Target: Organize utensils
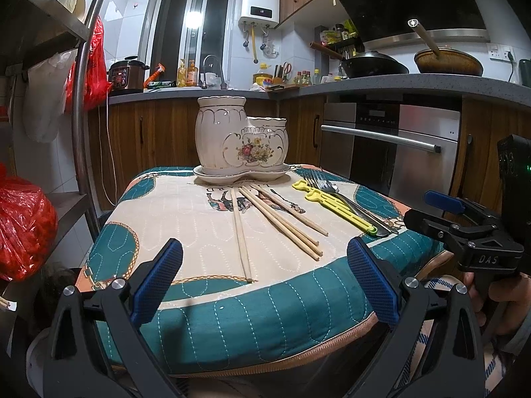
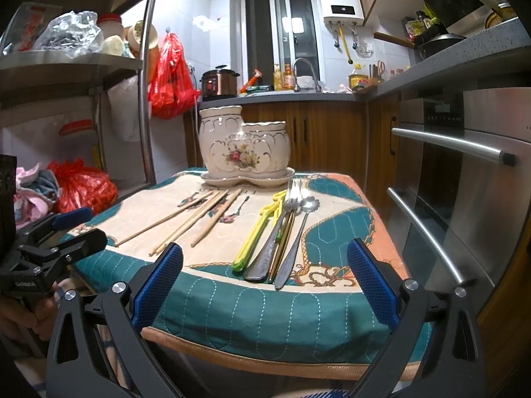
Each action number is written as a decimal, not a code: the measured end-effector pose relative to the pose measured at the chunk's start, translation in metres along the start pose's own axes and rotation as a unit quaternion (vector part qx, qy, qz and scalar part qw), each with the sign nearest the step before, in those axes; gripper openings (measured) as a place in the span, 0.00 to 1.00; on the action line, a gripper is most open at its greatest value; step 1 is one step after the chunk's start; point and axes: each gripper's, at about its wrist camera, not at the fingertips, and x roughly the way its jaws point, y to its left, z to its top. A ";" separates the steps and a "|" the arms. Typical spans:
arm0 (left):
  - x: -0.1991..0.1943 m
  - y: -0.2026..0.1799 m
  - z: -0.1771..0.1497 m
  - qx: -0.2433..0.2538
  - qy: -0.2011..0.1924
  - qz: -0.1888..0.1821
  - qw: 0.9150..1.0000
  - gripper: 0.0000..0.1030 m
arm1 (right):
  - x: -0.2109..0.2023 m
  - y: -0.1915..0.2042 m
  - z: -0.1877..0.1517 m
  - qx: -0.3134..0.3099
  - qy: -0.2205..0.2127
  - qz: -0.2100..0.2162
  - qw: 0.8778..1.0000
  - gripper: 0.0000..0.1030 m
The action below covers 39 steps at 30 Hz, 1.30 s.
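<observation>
Utensils laid out, nothing gripped

Quilted cushion (image 1: 212, 315) carries a fragile ceramic holder (image 1: 240, 139); before it lie chopsticks (image 1: 282, 222) and cutlery (image 2: 282, 235) — light, stiff, slippery, best pinched mid-shaft. Left gripper (image 1: 265, 285) and right gripper (image 2: 265, 285) are spread — empty.

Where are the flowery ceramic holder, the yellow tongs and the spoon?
Ceramic holder (image 2: 244, 152): right wrist view, on its flower-painted front.
Yellow tongs (image 2: 257, 232): right wrist view, middle of the arms.
Spoon (image 2: 308, 204): right wrist view, on its bowl.
</observation>
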 end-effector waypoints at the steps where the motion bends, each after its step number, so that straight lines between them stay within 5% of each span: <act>1: 0.000 0.000 0.000 0.000 0.000 0.000 1.000 0.95 | 0.000 0.000 0.000 0.000 0.000 0.000 1.000 0.95; 39: 0.002 -0.003 -0.002 0.011 0.004 0.001 1.000 0.95 | -0.003 0.001 0.001 -0.001 -0.002 0.000 1.000 0.95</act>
